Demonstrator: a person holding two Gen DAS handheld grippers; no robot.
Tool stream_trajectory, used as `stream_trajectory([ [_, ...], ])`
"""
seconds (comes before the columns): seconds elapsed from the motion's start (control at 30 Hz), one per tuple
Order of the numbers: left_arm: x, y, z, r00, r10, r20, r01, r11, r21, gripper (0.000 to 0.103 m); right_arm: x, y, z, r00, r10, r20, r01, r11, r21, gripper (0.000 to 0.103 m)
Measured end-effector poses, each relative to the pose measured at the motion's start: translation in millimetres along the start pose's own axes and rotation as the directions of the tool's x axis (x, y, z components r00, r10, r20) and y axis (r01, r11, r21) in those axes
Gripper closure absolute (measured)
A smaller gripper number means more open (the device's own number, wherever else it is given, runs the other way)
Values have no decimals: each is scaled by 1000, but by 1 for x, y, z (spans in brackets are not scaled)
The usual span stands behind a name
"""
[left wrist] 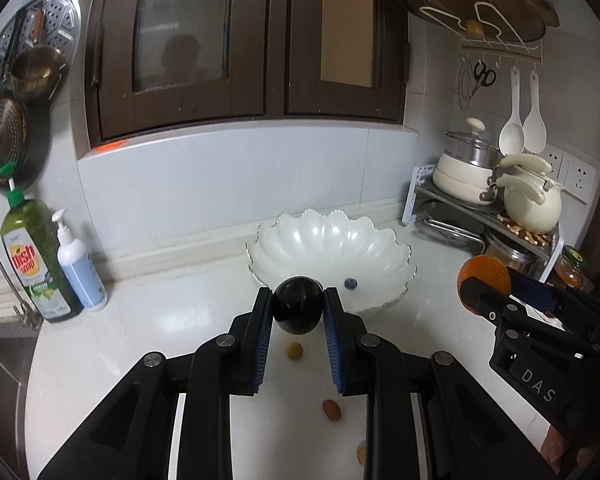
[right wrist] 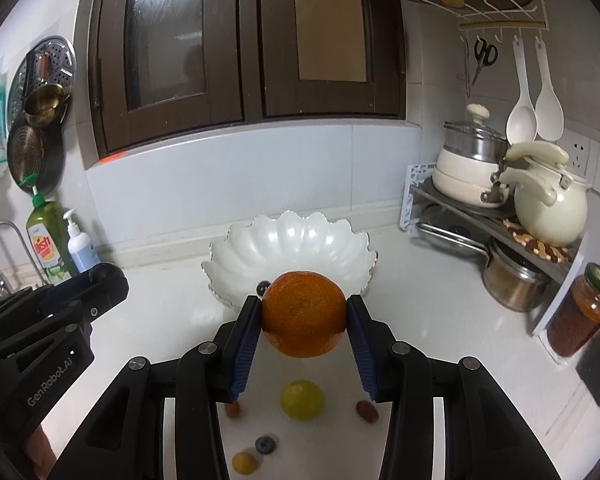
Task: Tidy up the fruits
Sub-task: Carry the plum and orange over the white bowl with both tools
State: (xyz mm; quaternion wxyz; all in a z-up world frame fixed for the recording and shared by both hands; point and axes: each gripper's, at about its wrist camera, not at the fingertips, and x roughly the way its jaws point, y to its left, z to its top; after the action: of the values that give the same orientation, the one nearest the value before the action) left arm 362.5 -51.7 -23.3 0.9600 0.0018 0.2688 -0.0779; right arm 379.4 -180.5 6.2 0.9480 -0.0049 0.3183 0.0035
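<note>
My left gripper [left wrist: 298, 306] is shut on a dark plum [left wrist: 299, 304], held above the counter just in front of the white scalloped bowl [left wrist: 320, 240]. My right gripper [right wrist: 303, 314] is shut on an orange [right wrist: 303, 314], also just in front of the bowl [right wrist: 260, 248]; it shows in the left wrist view with the orange [left wrist: 485, 280] at the right. One blueberry [left wrist: 351, 283] lies in the bowl. Loose on the counter lie a green fruit [right wrist: 302, 399], a blueberry [right wrist: 265, 445], a small yellow fruit [right wrist: 244, 462] and reddish small fruits [right wrist: 366, 411].
Dish soap bottle [left wrist: 36, 256] and pump bottle [left wrist: 80, 264] stand at the left by the sink. A rack with pots and a kettle [right wrist: 548, 208] fills the right corner, with a steel pot [right wrist: 512, 284] below and a jar [right wrist: 580, 316] beside it. Cabinets hang above.
</note>
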Motion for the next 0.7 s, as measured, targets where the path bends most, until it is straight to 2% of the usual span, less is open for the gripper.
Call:
stream_trajectory([
  [0.33,14,1,24,1000,2,25,-2,1000,15,77,13,1,23,1000,-2,22,2,1000,-9,59],
  [0.7,39,-4,48,1000,-11,4,11,999,33,77,38,-3,50,1000,0,10,0,1000,-9,59],
])
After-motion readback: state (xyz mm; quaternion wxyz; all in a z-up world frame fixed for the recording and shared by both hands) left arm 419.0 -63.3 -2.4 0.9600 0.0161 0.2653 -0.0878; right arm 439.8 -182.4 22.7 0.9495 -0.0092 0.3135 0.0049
